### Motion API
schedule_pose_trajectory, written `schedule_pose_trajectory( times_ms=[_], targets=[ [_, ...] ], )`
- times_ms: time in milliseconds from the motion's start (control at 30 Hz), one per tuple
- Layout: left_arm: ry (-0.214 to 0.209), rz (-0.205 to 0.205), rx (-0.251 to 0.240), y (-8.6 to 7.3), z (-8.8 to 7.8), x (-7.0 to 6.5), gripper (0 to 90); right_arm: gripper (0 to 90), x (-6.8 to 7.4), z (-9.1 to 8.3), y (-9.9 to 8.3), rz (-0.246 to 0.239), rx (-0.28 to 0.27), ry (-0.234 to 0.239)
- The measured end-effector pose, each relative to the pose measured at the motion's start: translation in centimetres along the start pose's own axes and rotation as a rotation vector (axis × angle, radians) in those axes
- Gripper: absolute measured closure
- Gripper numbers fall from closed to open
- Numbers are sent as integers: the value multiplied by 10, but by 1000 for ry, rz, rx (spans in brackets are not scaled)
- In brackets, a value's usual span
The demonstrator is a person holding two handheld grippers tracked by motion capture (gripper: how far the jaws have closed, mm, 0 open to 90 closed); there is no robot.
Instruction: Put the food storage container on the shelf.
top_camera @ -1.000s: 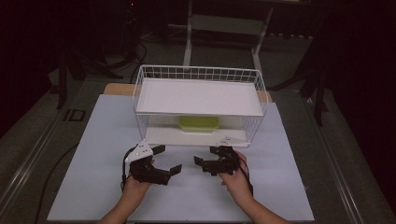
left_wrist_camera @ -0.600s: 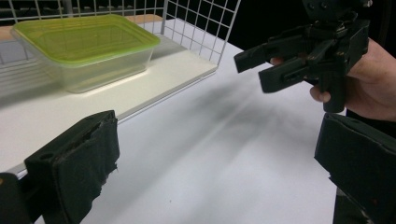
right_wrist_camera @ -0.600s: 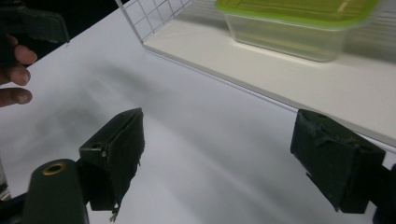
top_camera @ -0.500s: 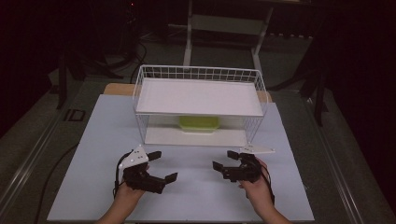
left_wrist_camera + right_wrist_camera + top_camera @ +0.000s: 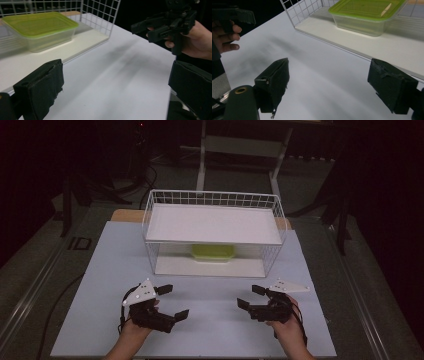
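lab/test rig | white table (image 5: 100, 270) | dark rm, cables on floor (image 5: 145, 175) (frame legs behind)

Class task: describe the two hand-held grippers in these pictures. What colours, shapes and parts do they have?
Both the left gripper and the right gripper are black, each with two blocky, flat-faced jaws whose padding looks frayed at the edges. Each carries a pale grey three-cornered plate on top. A dark cable loops beside the left one. The person's forearms appear bare.

Left gripper (image 5: 169, 307), right gripper (image 5: 251, 296) gaping, apart, before wire rack (image 5: 214, 232).
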State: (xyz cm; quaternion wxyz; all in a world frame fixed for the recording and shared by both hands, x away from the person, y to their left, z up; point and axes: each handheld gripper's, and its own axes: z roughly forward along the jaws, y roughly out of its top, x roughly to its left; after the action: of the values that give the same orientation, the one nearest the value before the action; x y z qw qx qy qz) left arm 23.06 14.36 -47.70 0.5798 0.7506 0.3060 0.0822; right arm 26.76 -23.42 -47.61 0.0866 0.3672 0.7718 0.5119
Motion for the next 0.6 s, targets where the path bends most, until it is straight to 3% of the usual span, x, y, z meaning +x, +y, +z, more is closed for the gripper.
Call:
schedule_pose_trajectory(
  times_ms=[333,500,600],
  targets=[
    [-74,-15,-28,-2,-21,-2,7,177,1,-25,-4,-25,-36,30],
    [-105,15,-45,-4,-30,-6,7,176,3,-37,-4,-60,-58,43],
    [-96,42,-29,-6,-33,-9,7,176,3,-43,-6,-86,-56,47]
  ],
)
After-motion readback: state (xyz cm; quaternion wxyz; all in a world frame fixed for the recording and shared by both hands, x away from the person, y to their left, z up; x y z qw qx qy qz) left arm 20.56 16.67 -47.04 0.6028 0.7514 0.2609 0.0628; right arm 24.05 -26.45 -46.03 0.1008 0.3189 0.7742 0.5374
